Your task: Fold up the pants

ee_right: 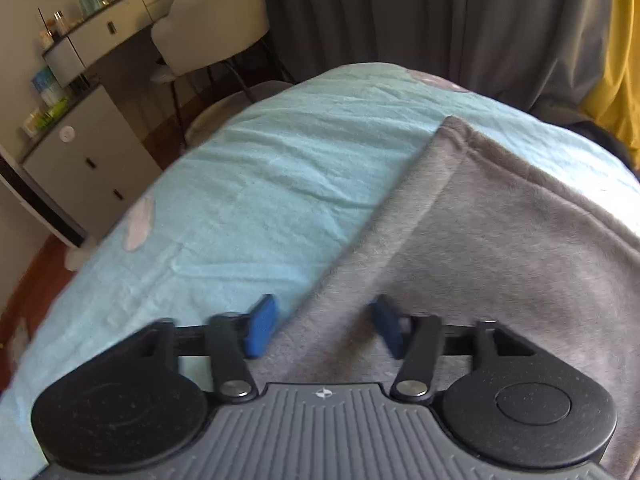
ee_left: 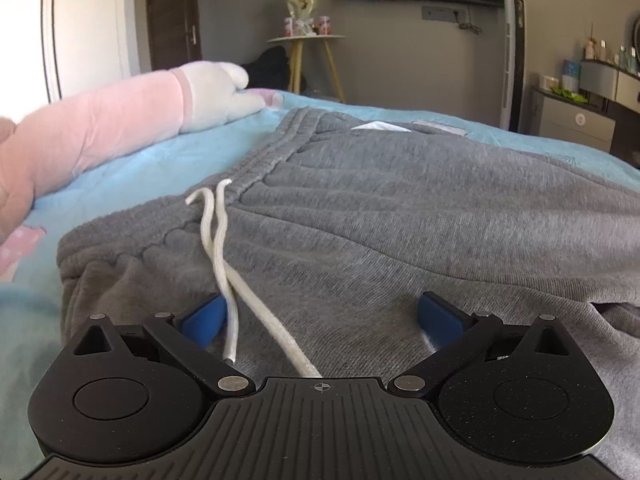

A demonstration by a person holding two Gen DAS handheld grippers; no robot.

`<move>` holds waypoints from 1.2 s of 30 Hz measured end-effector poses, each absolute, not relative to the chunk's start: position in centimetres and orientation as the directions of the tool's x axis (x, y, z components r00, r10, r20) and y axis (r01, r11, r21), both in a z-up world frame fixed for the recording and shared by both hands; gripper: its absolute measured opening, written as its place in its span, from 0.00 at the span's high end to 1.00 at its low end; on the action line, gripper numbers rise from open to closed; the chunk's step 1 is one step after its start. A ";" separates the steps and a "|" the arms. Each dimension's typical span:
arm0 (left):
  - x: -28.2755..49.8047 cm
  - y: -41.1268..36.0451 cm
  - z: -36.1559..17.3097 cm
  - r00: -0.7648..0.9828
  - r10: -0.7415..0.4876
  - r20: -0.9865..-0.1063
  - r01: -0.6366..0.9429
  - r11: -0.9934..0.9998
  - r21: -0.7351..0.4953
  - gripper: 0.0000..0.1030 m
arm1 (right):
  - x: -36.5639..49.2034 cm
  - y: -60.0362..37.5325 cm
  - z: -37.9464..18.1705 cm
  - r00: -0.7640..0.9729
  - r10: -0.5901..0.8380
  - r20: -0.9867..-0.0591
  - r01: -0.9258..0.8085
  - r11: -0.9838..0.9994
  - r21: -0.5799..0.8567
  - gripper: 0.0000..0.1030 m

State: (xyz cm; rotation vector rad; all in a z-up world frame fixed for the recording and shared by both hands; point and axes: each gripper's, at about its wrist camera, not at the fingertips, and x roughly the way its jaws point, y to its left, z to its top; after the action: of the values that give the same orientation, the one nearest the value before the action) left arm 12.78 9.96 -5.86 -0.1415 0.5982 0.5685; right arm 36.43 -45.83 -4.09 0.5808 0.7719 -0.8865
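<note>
Grey sweatpants (ee_left: 380, 216) lie on a light blue bed cover (ee_left: 132, 160). Their elastic waistband (ee_left: 256, 160) runs away to the upper right, and a white drawstring (ee_left: 224, 256) trails toward me. My left gripper (ee_left: 320, 316) is open just above the pants near the waist, its blue pads (ee_left: 204, 320) on either side of the drawstring. In the right wrist view a pant leg (ee_right: 480, 240) ends in a hem corner (ee_right: 452, 128). My right gripper (ee_right: 324, 328) is open, its jaws straddling the leg's left edge.
A pink and white plush toy (ee_left: 120, 120) lies on the bed left of the waistband. Beyond the bed are a round side table (ee_left: 306, 40), a dresser (ee_left: 576, 116) and a wall TV. The right wrist view shows a chair (ee_right: 208, 32), cabinets (ee_right: 88, 152) and grey curtains (ee_right: 420, 12).
</note>
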 end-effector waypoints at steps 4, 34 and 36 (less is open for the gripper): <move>12.6 10.8 -5.9 0.684 0.425 -0.593 -0.544 0.839 -0.027 0.00 | 32.2 -45.9 -2.4 0.525 -0.405 -0.748 0.806 0.520 0.284 0.96; 29.3 10.1 -0.1 0.768 -0.156 -0.621 -0.259 0.811 -0.525 0.31 | 2.5 -42.2 -8.0 0.816 -0.285 -0.503 0.577 0.368 0.729 0.87; 31.6 10.1 -1.6 0.727 -0.190 -0.660 -0.294 0.783 -0.549 0.36 | 2.4 -42.7 -8.5 0.826 -0.278 -0.490 0.562 0.344 0.752 0.87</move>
State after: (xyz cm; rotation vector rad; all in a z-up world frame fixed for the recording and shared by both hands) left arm 31.60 10.12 -1.56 -0.6868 0.7709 0.0627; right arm 2.45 -42.65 -8.48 1.0914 0.2979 -0.5556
